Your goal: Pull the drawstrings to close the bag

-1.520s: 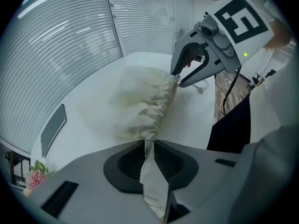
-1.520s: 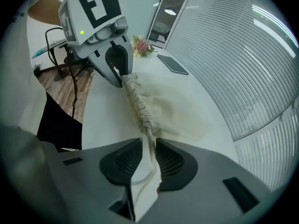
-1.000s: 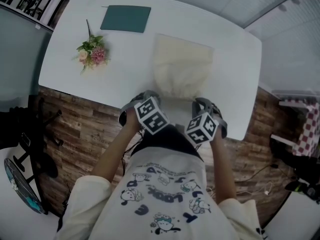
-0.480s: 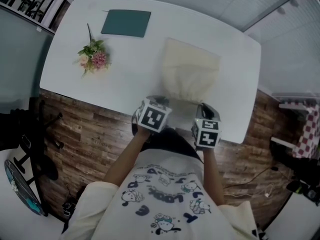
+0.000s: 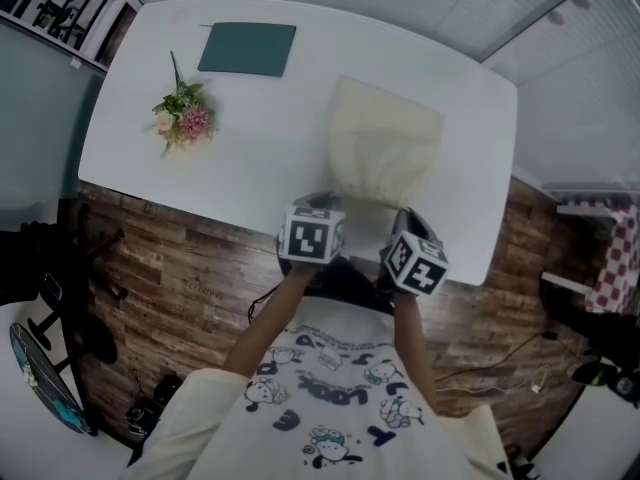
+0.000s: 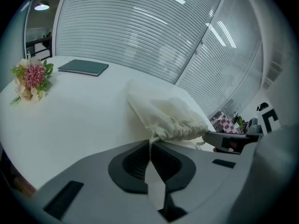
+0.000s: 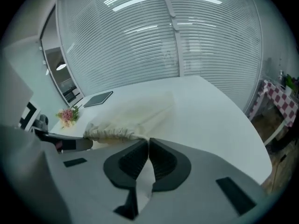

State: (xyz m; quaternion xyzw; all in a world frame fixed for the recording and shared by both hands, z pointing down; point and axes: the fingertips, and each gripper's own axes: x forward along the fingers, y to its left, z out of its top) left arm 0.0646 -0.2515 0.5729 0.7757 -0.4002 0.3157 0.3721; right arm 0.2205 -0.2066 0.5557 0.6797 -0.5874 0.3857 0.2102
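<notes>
A cream drawstring bag (image 5: pixel 385 148) lies on the white table (image 5: pixel 250 163), its mouth (image 6: pixel 182 130) bunched into tight folds near the front edge. My left gripper (image 5: pixel 318 206) is at the mouth's left end, its jaws shut on the thin drawstring (image 6: pixel 151 141) that runs from the folds. My right gripper (image 5: pixel 403 220) is at the mouth's right end. In the right gripper view its jaws are shut where the gathered corner (image 7: pixel 140 138) of the bag (image 7: pixel 133 113) runs in between them. In the head view the marker cubes hide the fingertips.
A small bunch of pink flowers (image 5: pixel 180 118) lies at the table's left, and a dark green notebook (image 5: pixel 248 48) at the far left. The table's front edge runs just under both grippers, above a wood floor (image 5: pixel 180 258). A checked cloth (image 5: pixel 620 253) shows at the far right.
Both grippers have rolled about their own axes, so the marker cubes show other faces. They have drifted slightly right along the front edge. The bag's mouth looks narrower and more gathered.
</notes>
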